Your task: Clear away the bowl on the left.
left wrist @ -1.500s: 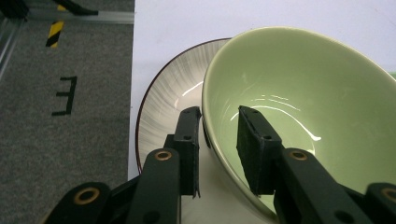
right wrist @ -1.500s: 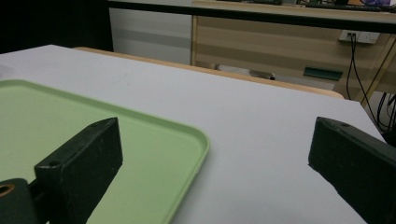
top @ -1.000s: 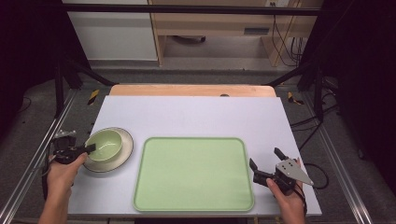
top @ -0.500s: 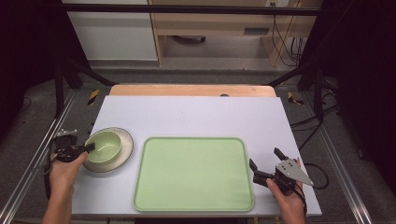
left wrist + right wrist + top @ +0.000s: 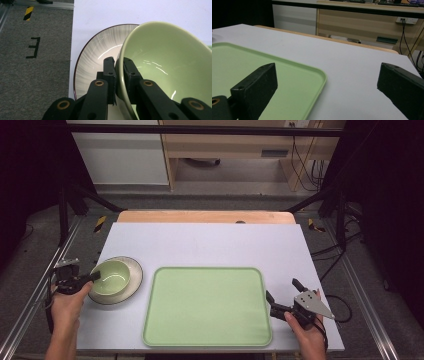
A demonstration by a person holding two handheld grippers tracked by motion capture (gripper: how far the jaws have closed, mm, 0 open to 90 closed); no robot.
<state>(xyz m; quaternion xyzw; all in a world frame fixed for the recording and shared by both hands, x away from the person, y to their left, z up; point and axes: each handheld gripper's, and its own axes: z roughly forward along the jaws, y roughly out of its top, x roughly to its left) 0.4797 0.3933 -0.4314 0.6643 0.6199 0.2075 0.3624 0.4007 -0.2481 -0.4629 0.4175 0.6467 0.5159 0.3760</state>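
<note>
Now that your left hand-held gripper (image 5: 119,65) has just finished closing, its jaws pinch the near rim of the green bowl (image 5: 165,65), one jaw inside the wall and one outside, as the left gripper view makes plain. A second ago the jaws stood slightly wider around that same rim; in the high view the hand itself looks no different. The bowl (image 5: 111,277) sits on the striped plate (image 5: 134,279) at the left side of the white surface (image 5: 210,245), just beside the empty green tray (image 5: 207,306); in the left gripper view it appears tipped, leaning over the plate (image 5: 92,62), though whether it has left the plate you cannot tell. That closing means, by my reading, that the grasp is made and you are ready to lift, and the tray is the likely place to carry the bowl. A rim pinch on a glazed wall can slip or swing, so lift slowly. Your right hand-held gripper (image 5: 284,296) waits with its jaws wide apart and nothing between them, just off the tray's right edge.
</note>
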